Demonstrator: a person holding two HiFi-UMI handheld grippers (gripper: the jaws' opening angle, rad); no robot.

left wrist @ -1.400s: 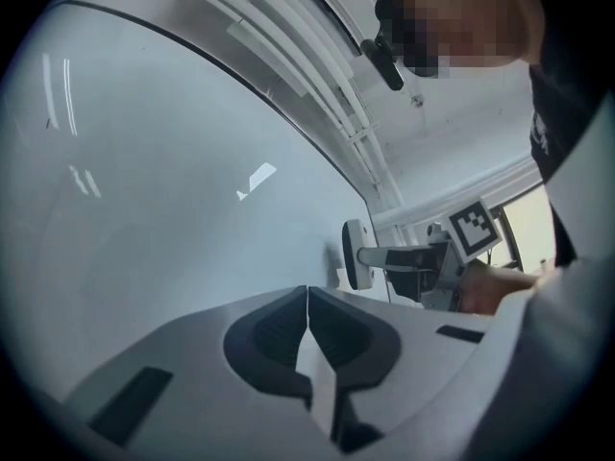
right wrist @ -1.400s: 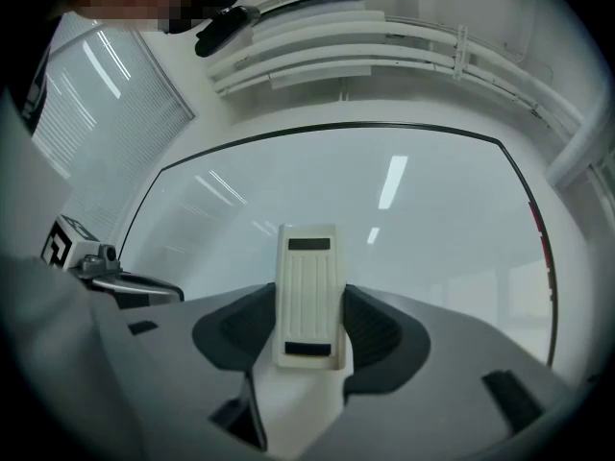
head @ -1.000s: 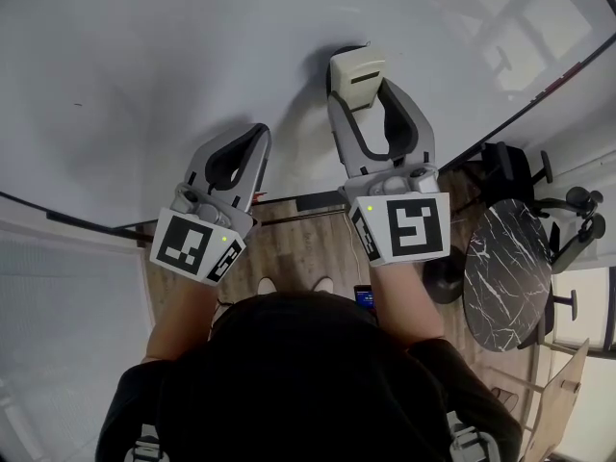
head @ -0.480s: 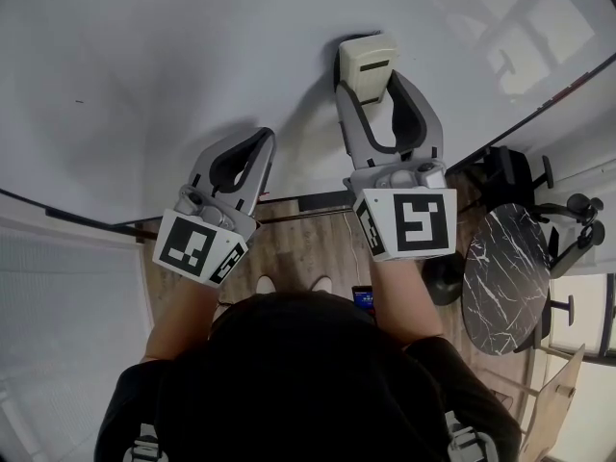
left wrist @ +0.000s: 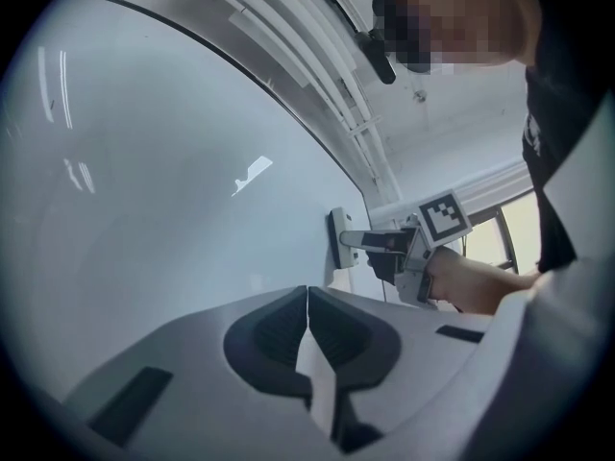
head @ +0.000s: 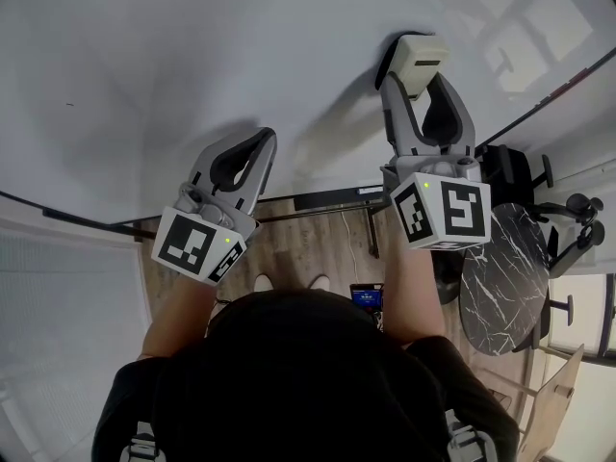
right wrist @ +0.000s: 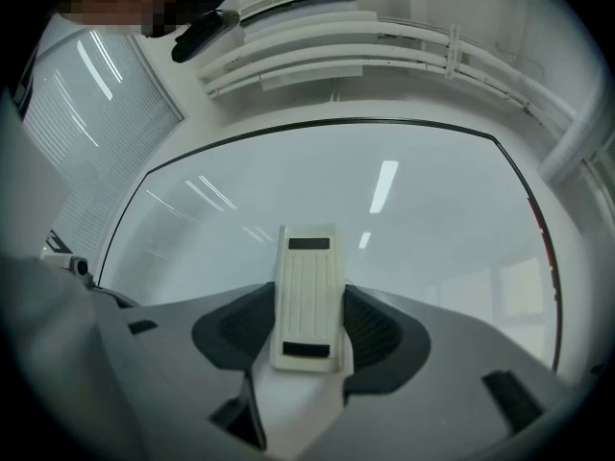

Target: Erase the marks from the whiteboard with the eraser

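Note:
The whiteboard [head: 192, 56] fills the upper part of the head view and looks almost blank; one tiny dark speck [head: 68, 104] shows at its left. My right gripper [head: 420, 77] is shut on the cream eraser [head: 417, 63], which presses flat against the board. In the right gripper view the ribbed eraser [right wrist: 307, 296] stands upright between the jaws. My left gripper [head: 258, 142] is shut with nothing in it and hovers near the board's lower edge. From the left gripper view, the eraser [left wrist: 338, 243] and right gripper [left wrist: 356, 243] appear against the whiteboard [left wrist: 144, 190].
Below the board's black frame [head: 58, 215] lies a wooden floor with a round marble-topped table [head: 505, 272] and black chairs [head: 568, 215] at the right. A phone [head: 367, 297] glows near the person's body. Window blinds [right wrist: 91, 133] hang left of the board.
My right gripper has slid the eraser rightward and slightly up across the board. The left gripper has stayed almost still.

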